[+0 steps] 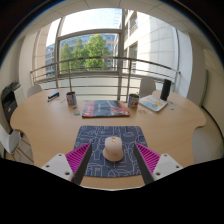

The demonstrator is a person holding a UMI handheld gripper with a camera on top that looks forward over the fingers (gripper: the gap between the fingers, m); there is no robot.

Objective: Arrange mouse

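Note:
A pale beige mouse rests on a dark blue patterned mouse mat on the round wooden table. My gripper is open, its pink-padded fingers spread wide at either side of the mat's near edge. The mouse stands between the fingers, with a clear gap on each side, and lies on the mat on its own.
Beyond the mat lies a colourful book or mat. Two cans stand at either side of it. A white plate-like item and a dark cup are at the far right. Chairs and a balcony railing lie behind.

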